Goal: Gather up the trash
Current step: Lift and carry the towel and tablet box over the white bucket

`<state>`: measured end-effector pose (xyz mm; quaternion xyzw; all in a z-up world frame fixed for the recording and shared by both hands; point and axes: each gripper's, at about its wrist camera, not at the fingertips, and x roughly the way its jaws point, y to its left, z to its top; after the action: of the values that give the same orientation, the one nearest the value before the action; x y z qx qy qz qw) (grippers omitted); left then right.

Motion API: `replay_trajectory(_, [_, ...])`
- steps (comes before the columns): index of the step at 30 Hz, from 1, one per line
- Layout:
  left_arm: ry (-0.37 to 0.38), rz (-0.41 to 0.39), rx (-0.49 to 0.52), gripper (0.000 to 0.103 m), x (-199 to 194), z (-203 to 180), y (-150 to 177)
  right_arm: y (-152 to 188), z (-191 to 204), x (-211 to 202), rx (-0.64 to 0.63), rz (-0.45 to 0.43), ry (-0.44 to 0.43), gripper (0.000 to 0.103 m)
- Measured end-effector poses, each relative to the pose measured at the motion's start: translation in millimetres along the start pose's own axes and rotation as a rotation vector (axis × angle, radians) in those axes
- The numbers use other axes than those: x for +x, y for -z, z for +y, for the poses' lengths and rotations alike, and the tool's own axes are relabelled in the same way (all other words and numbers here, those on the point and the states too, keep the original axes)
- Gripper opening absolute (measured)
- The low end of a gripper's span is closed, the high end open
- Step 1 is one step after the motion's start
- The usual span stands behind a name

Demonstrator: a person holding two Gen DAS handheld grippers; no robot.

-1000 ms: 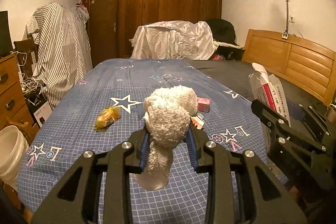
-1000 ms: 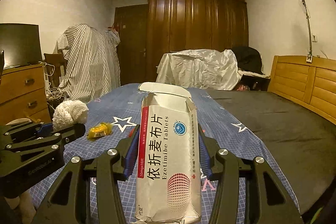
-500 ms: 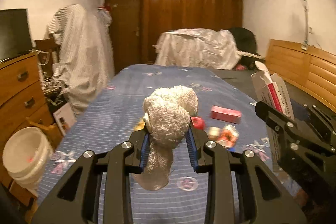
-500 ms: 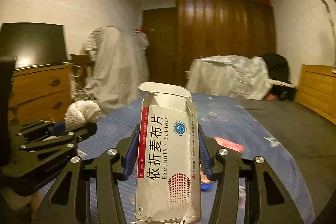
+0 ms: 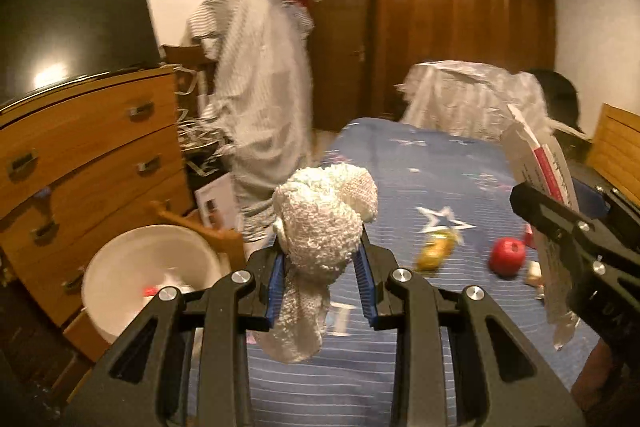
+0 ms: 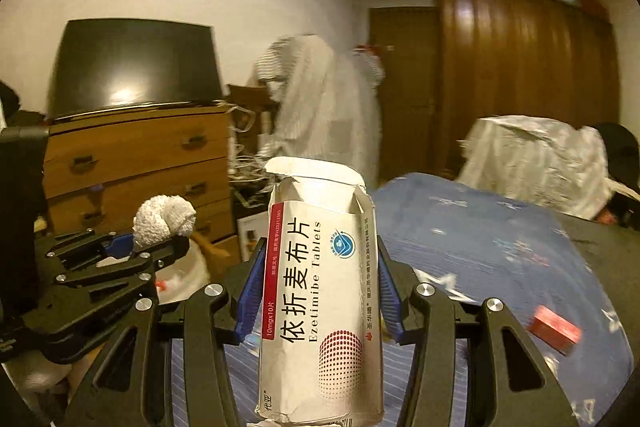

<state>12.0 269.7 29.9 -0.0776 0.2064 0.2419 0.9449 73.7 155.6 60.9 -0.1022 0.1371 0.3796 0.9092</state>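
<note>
My left gripper (image 5: 322, 279) is shut on a white fluffy sock (image 5: 320, 223) that bulges above the blue pads and hangs below them. My right gripper (image 6: 320, 287) is shut on a white medicine box (image 6: 320, 291) with red print and an open top flap. The right wrist view also shows the sock (image 6: 162, 215) and the left gripper (image 6: 132, 251) at lower left. A white bucket (image 5: 120, 287) stands on the floor at lower left, beside the bed. Still on the blue bedspread (image 5: 420, 179) lie a yellow wrapper (image 5: 436, 251), a red round item (image 5: 506, 257) and a red box (image 6: 554, 329).
A wooden dresser (image 5: 80, 163) with a dark screen (image 5: 72, 35) on top stands left, right behind the bucket. A striped cloth (image 5: 256, 99) drapes over furniture between dresser and bed. A dark wardrobe (image 5: 460, 27) and door fill the far wall.
Both grippers have swung left and risen a little, each keeping its load. The dresser, screen and white bucket have come into view; the bed has slid to the right.
</note>
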Motion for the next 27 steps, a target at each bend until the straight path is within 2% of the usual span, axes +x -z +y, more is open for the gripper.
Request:
replay_trajectory(5, [-0.069,0.025,-0.052,0.029,8.1,55.1,-6.7,-31.0,59.0,52.8,-0.034,0.039,-0.093,0.051])
replay_trajectory(10, [-0.12,0.059,-0.095,0.029,19.3,106.0,-10.3,-55.4,121.8,111.8,-0.069,0.114,-0.182,0.051])
replay_trajectory(16, [-0.144,0.155,-0.142,0.029,47.2,165.7,-10.9,-83.7,180.8,200.2,-0.068,0.243,-0.285,0.051])
replay_trajectory(20, [-0.152,0.219,-0.171,0.029,69.7,201.5,-10.6,-87.1,206.8,260.2,-0.059,0.363,-0.339,0.051])
replay_trajectory(27, [-0.133,0.364,-0.189,0.03,112.3,241.8,-0.5,-67.2,234.4,338.8,-0.044,0.592,-0.43,0.051])
